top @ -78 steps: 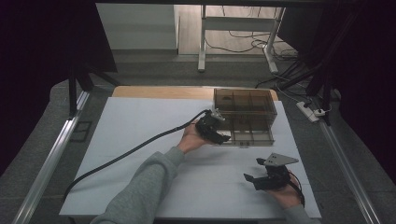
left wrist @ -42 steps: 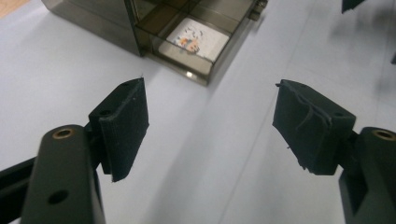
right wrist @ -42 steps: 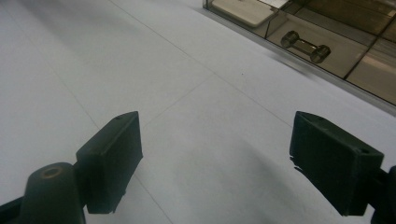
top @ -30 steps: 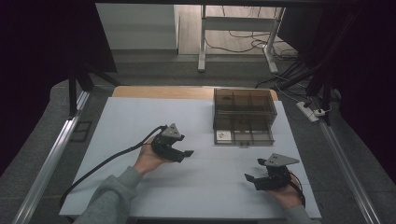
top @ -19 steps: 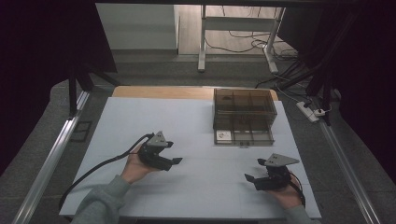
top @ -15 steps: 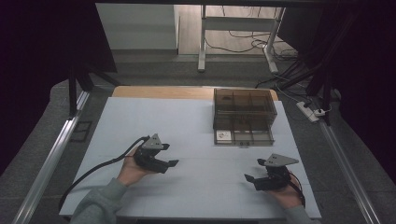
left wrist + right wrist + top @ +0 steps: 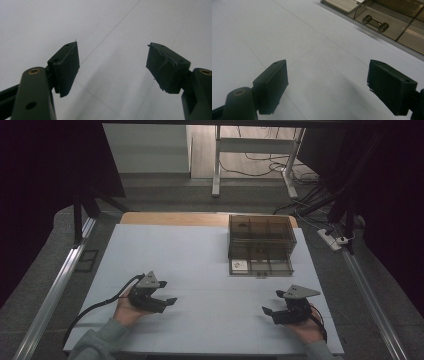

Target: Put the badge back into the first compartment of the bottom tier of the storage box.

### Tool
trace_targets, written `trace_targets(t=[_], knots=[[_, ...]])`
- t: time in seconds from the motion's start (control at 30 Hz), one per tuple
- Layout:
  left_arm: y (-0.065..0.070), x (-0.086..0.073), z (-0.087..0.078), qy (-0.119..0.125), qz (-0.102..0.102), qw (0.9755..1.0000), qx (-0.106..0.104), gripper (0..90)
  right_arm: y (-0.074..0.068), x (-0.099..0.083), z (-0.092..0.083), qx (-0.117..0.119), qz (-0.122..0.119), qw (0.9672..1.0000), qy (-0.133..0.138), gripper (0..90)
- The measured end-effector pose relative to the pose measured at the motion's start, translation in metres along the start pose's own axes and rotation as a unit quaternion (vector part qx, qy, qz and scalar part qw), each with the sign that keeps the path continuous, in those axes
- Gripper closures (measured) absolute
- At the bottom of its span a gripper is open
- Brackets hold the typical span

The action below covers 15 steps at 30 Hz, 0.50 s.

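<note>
Drawer box (image 7: 260, 244) sits well apart from both grippers' open, empty fingers (image 7: 65, 67), nearer the right gripper (image 7: 276, 312).

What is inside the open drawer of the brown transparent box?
In the drawer of the box, a small white item lies in the left compartment. The other compartments look empty; the box's tinted upper part hides what is inside it.

Drawer box (image 7: 261, 236) at far right of table (image 7: 200, 250), its drawer (image 7: 260, 267) pulled out toward person, small item (image 7: 239, 265) in drawer's left compartment. L gripper (image 7: 159, 301) near-left on table, R gripper (image 7: 274, 314) near-right, well apart.
</note>
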State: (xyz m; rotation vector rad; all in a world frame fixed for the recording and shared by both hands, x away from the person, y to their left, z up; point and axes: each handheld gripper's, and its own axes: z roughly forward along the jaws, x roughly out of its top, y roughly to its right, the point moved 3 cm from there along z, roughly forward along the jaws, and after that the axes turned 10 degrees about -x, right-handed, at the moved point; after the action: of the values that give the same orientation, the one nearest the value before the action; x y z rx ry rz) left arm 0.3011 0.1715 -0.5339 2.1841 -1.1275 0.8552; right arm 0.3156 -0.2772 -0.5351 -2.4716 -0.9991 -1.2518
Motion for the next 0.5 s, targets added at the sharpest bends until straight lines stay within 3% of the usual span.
trace_targets(t=[0.27, 0.5], knots=[[0.001, -0.025, -0.020, 0.006, -0.019, 0.9997, 0.017, 26.2, 0.000, 0.000, -0.002, -0.002, 0.001, 1.0000, 0.002, 17.2], [0.002, -0.037, -0.030, 0.012, -0.030, 0.9992, 0.025, 26.3, 0.000, 0.000, -0.003, -0.004, 0.000, 1.0000, 0.004, 17.2]])
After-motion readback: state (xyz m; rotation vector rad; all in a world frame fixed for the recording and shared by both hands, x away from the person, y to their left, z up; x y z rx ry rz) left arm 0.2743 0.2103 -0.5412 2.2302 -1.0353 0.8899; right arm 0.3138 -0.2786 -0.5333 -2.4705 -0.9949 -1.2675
